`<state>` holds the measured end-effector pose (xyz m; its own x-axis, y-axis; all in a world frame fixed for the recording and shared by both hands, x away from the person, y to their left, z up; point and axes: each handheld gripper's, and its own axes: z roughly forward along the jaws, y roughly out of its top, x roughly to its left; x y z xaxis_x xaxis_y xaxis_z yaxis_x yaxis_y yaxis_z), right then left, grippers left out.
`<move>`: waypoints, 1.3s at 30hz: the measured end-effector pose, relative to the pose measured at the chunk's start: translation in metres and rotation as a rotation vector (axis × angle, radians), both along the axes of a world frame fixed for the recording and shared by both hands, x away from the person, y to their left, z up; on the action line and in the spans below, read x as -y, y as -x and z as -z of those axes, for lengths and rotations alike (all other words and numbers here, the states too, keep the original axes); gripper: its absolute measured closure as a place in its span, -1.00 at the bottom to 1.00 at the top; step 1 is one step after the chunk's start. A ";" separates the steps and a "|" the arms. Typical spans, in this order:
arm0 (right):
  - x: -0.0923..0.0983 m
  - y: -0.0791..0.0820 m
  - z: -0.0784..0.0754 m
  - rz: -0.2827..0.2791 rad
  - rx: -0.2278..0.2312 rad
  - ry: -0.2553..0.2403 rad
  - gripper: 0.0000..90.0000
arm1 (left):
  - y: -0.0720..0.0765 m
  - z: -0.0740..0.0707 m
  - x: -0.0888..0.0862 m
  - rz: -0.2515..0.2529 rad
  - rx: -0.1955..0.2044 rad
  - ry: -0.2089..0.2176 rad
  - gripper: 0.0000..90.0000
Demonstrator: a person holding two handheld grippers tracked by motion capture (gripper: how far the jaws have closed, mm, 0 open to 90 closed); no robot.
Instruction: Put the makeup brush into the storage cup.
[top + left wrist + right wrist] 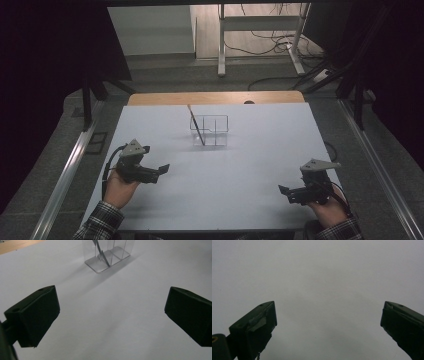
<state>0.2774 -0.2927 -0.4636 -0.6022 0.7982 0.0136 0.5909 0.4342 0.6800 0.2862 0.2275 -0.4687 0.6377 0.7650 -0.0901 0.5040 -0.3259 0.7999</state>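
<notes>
**Both grippers idle, stick waiting in the clear holder**

Evidently nothing is in hand yet. Seen from the high view, the left gripper (162,169) and the right gripper (284,190) rest low near the front corners of the white table (250,165), well apart from each other and from the clear holder (210,130) standing toward the far middle. A thin stick (196,125) leans in the holder's left compartment, its top tilted up and to the left.

Each gripper's jaws stand spread wide with nothing between them.

My reading is that the work is at its opening step: a reach toward the stick. The left gripper points roughly at the holder, so it seems the likelier one to go; it would need to approach above the rim and close on the free upper part of the stick.

Looking along the left gripper (110,312), its view shows the holder's base and dividers (107,258) close up, detail the high view blurs. Along the right gripper (328,315) lies bare tabletop.
</notes>
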 end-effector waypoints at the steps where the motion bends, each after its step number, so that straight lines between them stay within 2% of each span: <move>1: 0.000 0.000 0.000 0.000 0.000 0.000 -0.99 | 0.000 0.000 0.000 0.000 0.000 0.000 -0.99; 39: -0.001 0.000 0.000 -0.005 -0.007 0.005 -0.99 | 0.047 0.006 -0.038 -0.085 0.003 0.015 -1.00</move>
